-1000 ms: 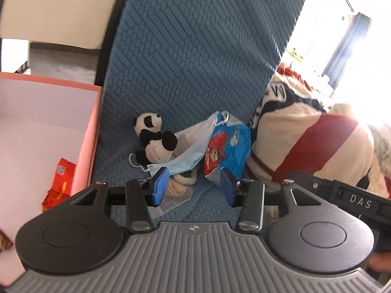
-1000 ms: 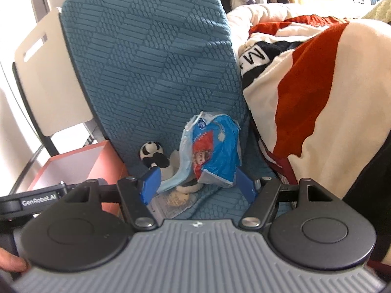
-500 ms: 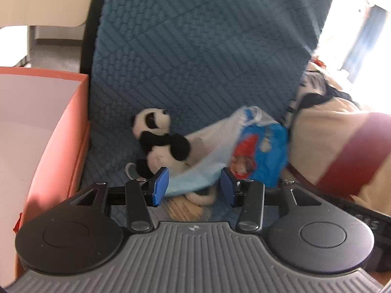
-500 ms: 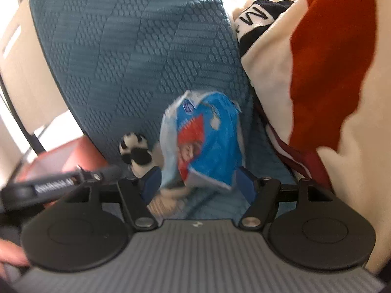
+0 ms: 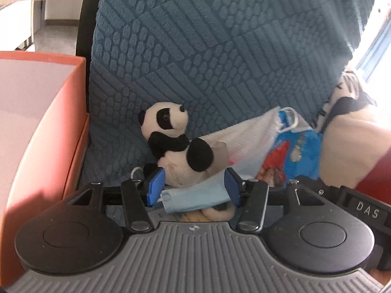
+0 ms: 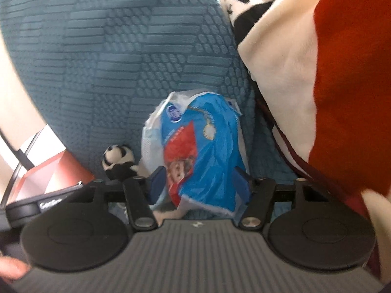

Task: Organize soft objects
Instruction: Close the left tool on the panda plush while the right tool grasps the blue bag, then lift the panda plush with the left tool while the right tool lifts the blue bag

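Pointing both tools down at the teal cushion [image 5: 220, 48], you are working over a small heap of soft things. Your left gripper [image 5: 193, 186] is widening its jaws, with the panda plush [image 5: 176, 141] and the pale blue face mask [image 5: 195, 195] sitting between the blue pads; the pads are not pressing on either. Your right gripper [image 6: 199, 183] is narrowing its jaws around the blue snack bag [image 6: 207, 151], which is leaning against the cushion, and the pads are not yet squeezing it. The orange box [image 5: 56, 127] is standing just left of the cushion, and a red and cream blanket [image 6: 330, 73] is lying to the right.
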Available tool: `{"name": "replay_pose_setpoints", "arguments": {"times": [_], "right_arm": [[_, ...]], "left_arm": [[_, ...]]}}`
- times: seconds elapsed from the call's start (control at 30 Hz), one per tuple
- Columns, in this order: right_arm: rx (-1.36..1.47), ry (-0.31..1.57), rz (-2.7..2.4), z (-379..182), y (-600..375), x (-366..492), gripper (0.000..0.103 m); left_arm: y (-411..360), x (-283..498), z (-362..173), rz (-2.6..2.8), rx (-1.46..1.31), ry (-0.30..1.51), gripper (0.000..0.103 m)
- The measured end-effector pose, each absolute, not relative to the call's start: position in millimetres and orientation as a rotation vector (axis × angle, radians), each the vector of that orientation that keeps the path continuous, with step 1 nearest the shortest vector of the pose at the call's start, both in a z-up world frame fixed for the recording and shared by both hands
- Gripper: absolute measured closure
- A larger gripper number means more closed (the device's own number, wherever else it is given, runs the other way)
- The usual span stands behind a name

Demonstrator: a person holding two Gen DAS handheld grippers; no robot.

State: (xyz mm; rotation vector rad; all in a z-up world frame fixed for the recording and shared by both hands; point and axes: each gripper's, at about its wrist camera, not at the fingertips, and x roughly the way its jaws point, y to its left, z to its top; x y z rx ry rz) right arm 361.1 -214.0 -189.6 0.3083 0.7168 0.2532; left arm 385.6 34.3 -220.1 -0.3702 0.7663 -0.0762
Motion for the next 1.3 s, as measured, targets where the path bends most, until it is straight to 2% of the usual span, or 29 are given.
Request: {"name": "replay_pose_setpoints", "arguments": {"times": [0.17, 0.23, 0.37, 0.57, 0.6, 0.67, 0.77, 0.93, 1.3], "right_arm": [[0.308, 0.739, 0.213, -197, -211, 383, 0.043], [0.324, 0.764, 0.198, -202, -211, 391, 0.053], [0.396, 0.827, 0.203, -215, -214, 402, 0.055], [0.422, 0.858, 0.225, -220, -215, 405, 0.067], [0.415, 0.862, 0.226, -220, -215, 405, 0.073], [0.404, 0.866, 0.238, -219, -213, 403, 0.074], [0.392, 0.867, 0.246, -216, -212, 403, 0.081], [0.335, 0.861, 0.264, -205, -197, 399, 0.093], [0.244, 0.841, 0.256, -178, -193, 376, 0.097]], "left_arm": [[32, 401, -227, -0.085, -0.357, 0.786, 0.042], [32, 408, -231, -0.072, -0.343, 0.787, 0.038], [33, 420, -238, -0.056, -0.358, 0.794, 0.037], [38, 430, -245, -0.059, -0.389, 0.802, 0.038], [40, 431, -247, -0.062, -0.404, 0.807, 0.038], [41, 432, -250, -0.067, -0.420, 0.814, 0.038], [45, 434, -252, -0.072, -0.426, 0.814, 0.039], [50, 428, -247, -0.073, -0.420, 0.808, 0.048], [44, 397, -219, -0.118, -0.380, 0.790, 0.052]]}}
